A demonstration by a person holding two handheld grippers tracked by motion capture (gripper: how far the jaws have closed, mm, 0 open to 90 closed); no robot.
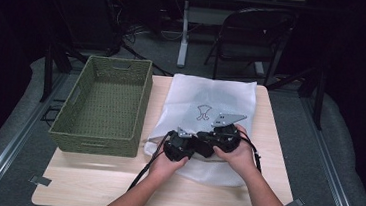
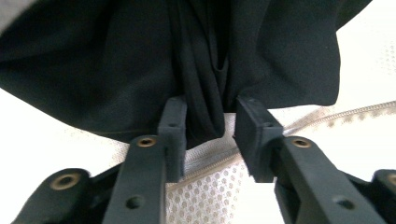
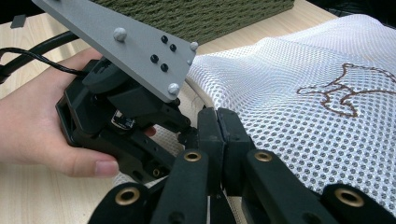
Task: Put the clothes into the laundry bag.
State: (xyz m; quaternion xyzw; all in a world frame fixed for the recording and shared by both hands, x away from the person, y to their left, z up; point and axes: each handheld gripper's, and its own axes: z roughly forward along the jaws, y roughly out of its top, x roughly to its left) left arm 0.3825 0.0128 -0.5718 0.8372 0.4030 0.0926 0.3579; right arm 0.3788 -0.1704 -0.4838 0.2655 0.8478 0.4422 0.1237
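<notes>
Your left gripper (image 2: 205, 123) is closing partway around a fold of black cloth (image 2: 196, 88); your right gripper (image 3: 219, 123) is pinching the mesh bag (image 3: 289, 93) shut. Loose hold — you're risking the cloth slipping or snagging the zipper (image 2: 210, 163).

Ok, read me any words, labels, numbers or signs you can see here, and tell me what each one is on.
None: no letters or numbers can be read in any view.
Mesh bag: a brown outline figure, a drawing, not text.
Basket: woven, no label seen.
Grey plate on the left gripper: screws and studs, no marking.
Black cloth between the left gripper's jaws: plain.
</notes>
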